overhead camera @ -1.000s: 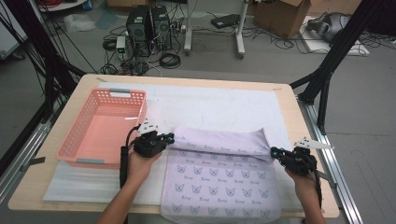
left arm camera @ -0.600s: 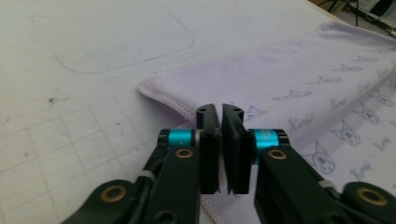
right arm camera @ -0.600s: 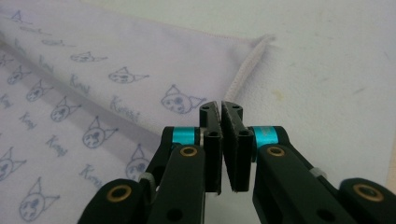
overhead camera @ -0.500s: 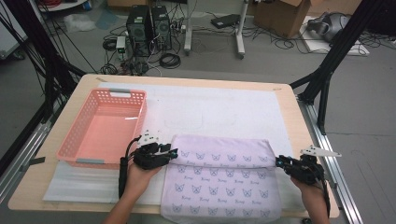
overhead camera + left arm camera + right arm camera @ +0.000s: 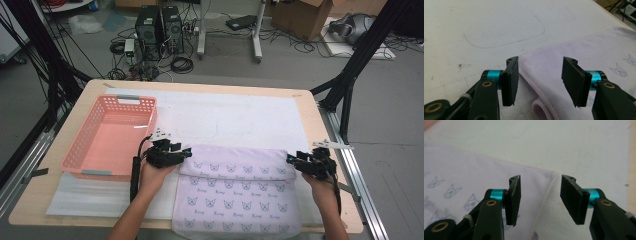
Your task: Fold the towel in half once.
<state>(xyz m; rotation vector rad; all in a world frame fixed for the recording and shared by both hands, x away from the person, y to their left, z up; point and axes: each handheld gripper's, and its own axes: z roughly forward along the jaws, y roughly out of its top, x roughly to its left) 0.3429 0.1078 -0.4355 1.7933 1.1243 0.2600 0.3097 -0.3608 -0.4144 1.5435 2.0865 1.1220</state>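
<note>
A lilac printed towel [image 5: 237,192] lies folded on the table's near half, beside a pink basket [image 5: 112,137]. Both the left gripper [image 5: 540,75] and right gripper [image 5: 540,195] have just been opening, jaws spread clear of the fold's corners. Soft, light cloth looks best pinched at its hemmed corners.

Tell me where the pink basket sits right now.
In the high view the pink basket sits on the table's left side, just left of the left gripper and the folded lilac towel.

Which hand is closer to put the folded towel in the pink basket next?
Probably the left. The left gripper sits at the towel's left corner, right beside the pink basket. The right gripper is at the far corner. Both jaws have just been opening, with towel between them unpressed.
</note>
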